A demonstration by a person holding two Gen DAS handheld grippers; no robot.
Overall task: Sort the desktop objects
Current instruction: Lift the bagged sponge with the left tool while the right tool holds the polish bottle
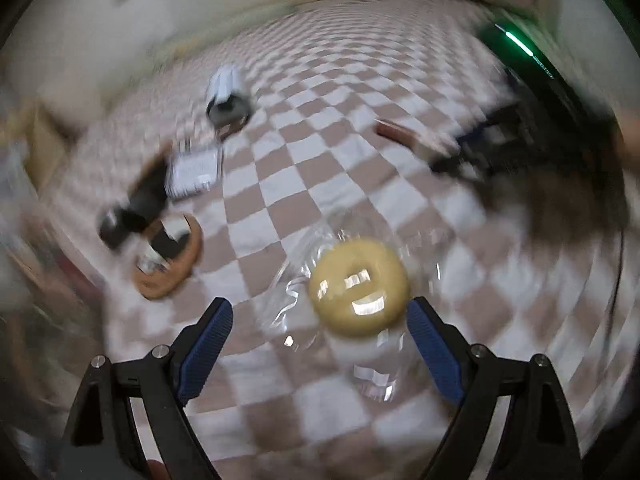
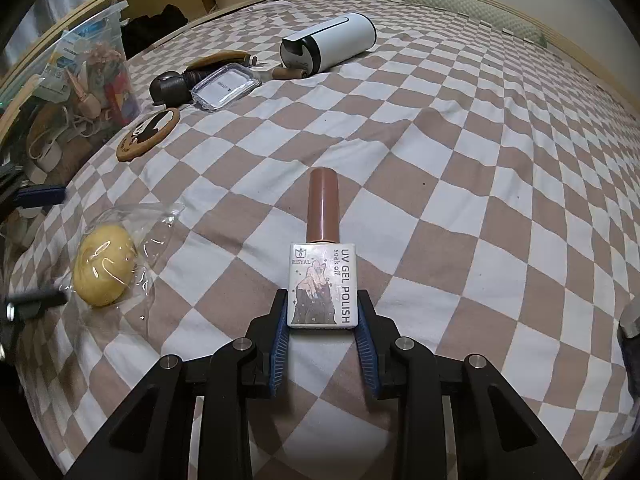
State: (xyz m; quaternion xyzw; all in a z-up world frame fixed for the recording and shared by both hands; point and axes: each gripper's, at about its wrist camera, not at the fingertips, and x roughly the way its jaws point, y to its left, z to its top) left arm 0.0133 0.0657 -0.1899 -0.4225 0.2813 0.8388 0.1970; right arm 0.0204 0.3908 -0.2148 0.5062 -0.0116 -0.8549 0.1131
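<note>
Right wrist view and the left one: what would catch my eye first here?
Probably the UV gel polish bottle, clamped between the right tongs, brown cap pointing away over the checkered bedspread. Next, the yellow round thing in clear wrap, lying just ahead of the open left tongs. Farther back, a white cylinder lies on its side.

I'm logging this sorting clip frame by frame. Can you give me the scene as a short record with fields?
surface: checkered bedspread
left claw: open, hovering by the yellow puff in clear bag
right claw: shut on the gel polish bottle, brown cap pointing away
unsorted, far left: round coaster, clear case, white cylinder lying on its side
left view: motion-blurred
</note>
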